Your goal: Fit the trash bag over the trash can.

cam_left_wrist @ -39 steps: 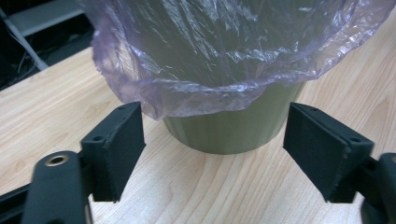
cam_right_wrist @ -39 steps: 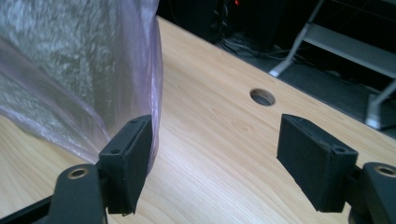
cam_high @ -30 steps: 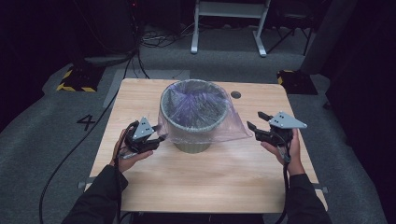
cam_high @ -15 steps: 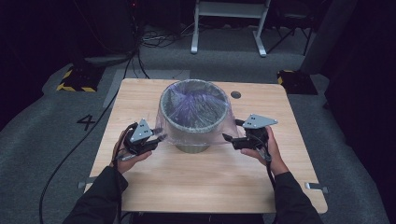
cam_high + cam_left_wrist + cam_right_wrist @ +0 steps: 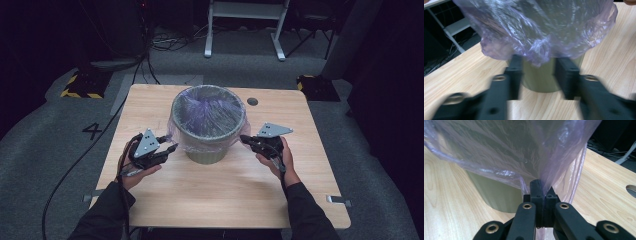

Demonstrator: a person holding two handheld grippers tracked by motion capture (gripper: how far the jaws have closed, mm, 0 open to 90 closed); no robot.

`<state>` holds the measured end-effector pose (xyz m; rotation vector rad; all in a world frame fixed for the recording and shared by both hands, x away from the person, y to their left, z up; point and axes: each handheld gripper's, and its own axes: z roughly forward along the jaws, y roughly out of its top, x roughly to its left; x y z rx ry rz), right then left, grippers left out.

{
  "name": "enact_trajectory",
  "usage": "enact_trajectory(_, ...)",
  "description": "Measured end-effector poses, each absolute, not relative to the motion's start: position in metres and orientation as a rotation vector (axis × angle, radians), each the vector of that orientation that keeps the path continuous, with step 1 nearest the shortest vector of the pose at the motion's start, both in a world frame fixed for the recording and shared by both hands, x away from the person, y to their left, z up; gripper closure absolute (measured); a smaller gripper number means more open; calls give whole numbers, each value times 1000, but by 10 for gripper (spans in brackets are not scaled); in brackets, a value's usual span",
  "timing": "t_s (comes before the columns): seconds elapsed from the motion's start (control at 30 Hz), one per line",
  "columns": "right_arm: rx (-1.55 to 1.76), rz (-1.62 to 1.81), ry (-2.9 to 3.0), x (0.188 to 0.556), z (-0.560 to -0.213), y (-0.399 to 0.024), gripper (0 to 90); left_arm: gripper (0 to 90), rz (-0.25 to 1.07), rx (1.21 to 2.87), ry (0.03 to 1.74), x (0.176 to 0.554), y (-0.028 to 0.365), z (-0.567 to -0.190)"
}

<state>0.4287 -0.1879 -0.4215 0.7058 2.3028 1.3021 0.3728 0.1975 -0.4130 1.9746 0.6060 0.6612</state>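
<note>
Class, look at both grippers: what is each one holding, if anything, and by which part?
The right gripper pinches the purple bag liner at its hanging lower edge beside the bin. The left gripper holds nothing; its jaws stand open below the liner's edge.

An upright green bin [image 5: 208, 131] on the table wears a clear purplish liner [image 5: 207, 107].

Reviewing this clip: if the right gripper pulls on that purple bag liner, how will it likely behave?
The bag liner looks thin and crinkled, so probably floppy and stretchy, apt to tear. The right hand-held gripper is shut on its hem. The bin looks light; a pull might tip it.
</note>
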Motion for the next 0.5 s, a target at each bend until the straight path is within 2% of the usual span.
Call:
enact_trajectory(0.03, 698, 1299, 2305, 429, -422, -187, 900, 806, 661, 1965, 595, 374, 197, -414)
enact_trajectory(0.1, 689, 1288, 2320, 429, -425, -183, 900, 897, 645, 1948, 598, 378, 197, -417)
enact_trajectory(0.5, 729, 1237, 2466, 437, -452, -178, 900, 900, 560, 2108, 630, 394, 195, -448)
